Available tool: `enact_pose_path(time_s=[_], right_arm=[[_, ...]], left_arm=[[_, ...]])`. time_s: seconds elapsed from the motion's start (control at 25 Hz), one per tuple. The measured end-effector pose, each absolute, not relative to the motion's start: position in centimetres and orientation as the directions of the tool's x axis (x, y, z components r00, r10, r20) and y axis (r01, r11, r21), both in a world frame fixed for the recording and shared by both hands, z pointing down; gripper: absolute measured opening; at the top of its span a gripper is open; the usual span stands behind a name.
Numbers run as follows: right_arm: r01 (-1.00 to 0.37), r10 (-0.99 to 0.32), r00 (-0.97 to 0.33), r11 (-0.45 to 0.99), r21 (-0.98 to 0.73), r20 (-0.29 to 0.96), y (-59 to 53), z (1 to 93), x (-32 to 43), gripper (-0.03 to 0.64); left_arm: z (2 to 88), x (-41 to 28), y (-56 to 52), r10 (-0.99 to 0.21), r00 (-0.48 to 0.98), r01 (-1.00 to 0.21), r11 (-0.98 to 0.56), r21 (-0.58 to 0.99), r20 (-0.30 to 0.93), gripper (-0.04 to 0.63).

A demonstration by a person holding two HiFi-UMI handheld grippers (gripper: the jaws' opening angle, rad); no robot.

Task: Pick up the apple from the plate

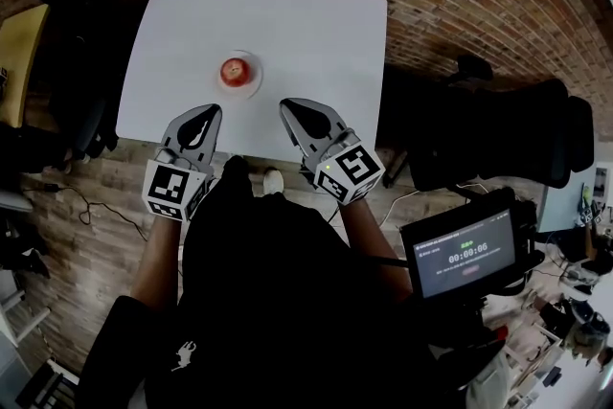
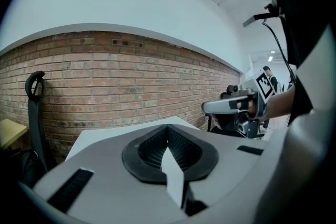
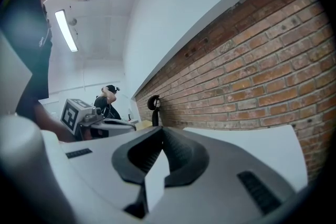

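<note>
A red apple (image 1: 235, 71) sits on a small white plate (image 1: 251, 84) near the front middle of the white table (image 1: 316, 24). My left gripper (image 1: 204, 116) hovers at the table's front edge, just below and left of the plate, jaws shut with nothing between them. My right gripper (image 1: 295, 109) hangs to the right of the plate, also shut and empty. In the left gripper view the closed jaws (image 2: 168, 131) meet at a tip, with the right gripper (image 2: 236, 106) in sight. The right gripper view shows its closed jaws (image 3: 160, 132) and the left gripper (image 3: 100, 122). Neither gripper view shows the apple.
A brick wall (image 2: 115, 86) runs behind the table, and brick flooring surrounds it. Dark chairs (image 1: 508, 134) stand to the right, a yellow chair (image 1: 19, 53) at far left. A monitor on a stand (image 1: 465, 254) sits at my lower right. A person (image 3: 107, 99) stands far off.
</note>
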State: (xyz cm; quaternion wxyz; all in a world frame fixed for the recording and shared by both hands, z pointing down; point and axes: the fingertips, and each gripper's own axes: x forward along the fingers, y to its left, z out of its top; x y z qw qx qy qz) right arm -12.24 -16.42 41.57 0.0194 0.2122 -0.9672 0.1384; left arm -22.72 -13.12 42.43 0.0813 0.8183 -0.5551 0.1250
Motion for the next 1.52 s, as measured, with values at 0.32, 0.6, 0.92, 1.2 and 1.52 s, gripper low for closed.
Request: enact_pose_path(time_s=[0.32,0.6,0.92,1.2,1.52], right_arm=[[-0.437,-0.421,-0.900,0.862,-0.258,0.117,-18.7,41.7,-13.6,0.003],[-0.444,-0.424,-0.896,0.857,-0.261,0.132,-20.0,41.6,-15.3,0.003],[-0.448,-0.415,-0.893,0.856,-0.259,0.174,-21.0,43.4,-16.8,0.003],[-0.452,-0.411,-0.890,0.853,-0.263,0.197,-21.4,44.1,-17.9,0.003],[-0.460,-0.408,-0.885,0.844,-0.278,0.226,-21.9,45.5,-19.5,0.003]], left_arm=[[43.2,-23.9,-16.0,-0.877,0.375,-0.924,-0.381,0.039,0.301,0.005],[43.9,-25.5,-17.3,-0.865,0.394,-0.917,-0.392,0.073,0.311,0.006],[46.2,-26.6,-18.4,-0.852,0.413,-0.908,-0.411,0.076,0.322,0.006],[47.4,-27.3,-19.2,-0.835,0.430,-0.898,-0.433,0.073,0.343,0.006],[48.8,-28.5,-19.9,-0.819,0.451,-0.889,-0.448,0.095,0.356,0.006]])
